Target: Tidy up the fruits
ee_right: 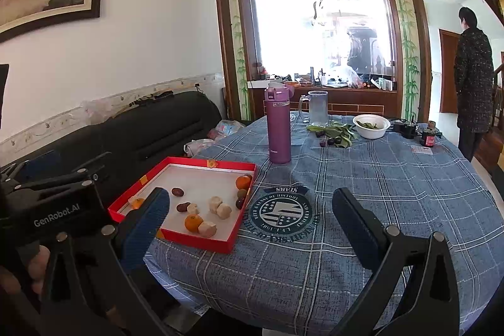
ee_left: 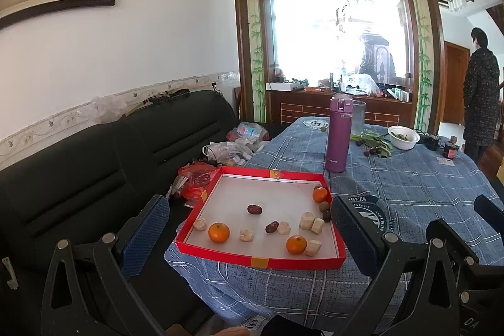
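both grippers' jaws wide open, nr red tray (ee_left: 220, 254) w/ oranges (ee_left: 219, 232).

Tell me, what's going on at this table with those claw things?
A person holds a claw in each hand, about to sort fruit. Both the left claw and the right claw hang open and empty near the table's edge. The red tray on the blue checked tablecloth holds scattered oranges, dark dates and pale chunks. Nothing has been picked up yet.
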### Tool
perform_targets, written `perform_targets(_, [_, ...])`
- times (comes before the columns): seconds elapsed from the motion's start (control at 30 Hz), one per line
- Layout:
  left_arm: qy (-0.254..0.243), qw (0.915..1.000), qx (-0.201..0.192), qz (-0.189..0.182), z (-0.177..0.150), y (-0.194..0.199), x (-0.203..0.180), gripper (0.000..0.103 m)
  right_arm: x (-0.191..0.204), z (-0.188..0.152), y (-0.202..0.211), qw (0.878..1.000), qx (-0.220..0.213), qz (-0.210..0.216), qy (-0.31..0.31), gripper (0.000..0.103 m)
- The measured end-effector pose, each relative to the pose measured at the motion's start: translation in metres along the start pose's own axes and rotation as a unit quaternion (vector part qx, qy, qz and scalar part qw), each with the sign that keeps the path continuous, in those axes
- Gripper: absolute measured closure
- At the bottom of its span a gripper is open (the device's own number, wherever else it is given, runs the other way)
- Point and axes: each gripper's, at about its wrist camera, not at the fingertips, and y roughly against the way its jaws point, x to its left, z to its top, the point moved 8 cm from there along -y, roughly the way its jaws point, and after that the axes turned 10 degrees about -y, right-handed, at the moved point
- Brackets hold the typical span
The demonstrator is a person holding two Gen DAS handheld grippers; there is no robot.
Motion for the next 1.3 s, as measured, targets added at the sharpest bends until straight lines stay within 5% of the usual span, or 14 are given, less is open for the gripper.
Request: perform_targets(1.3, [-0.006, 0.9998, -0.005, -0.019, -0.002, 0.0038, -0.007, 0.0, -0.0054, -0.0068, 0.0004, 1.0, 0.003, 0.0, 0.009, 0.0])
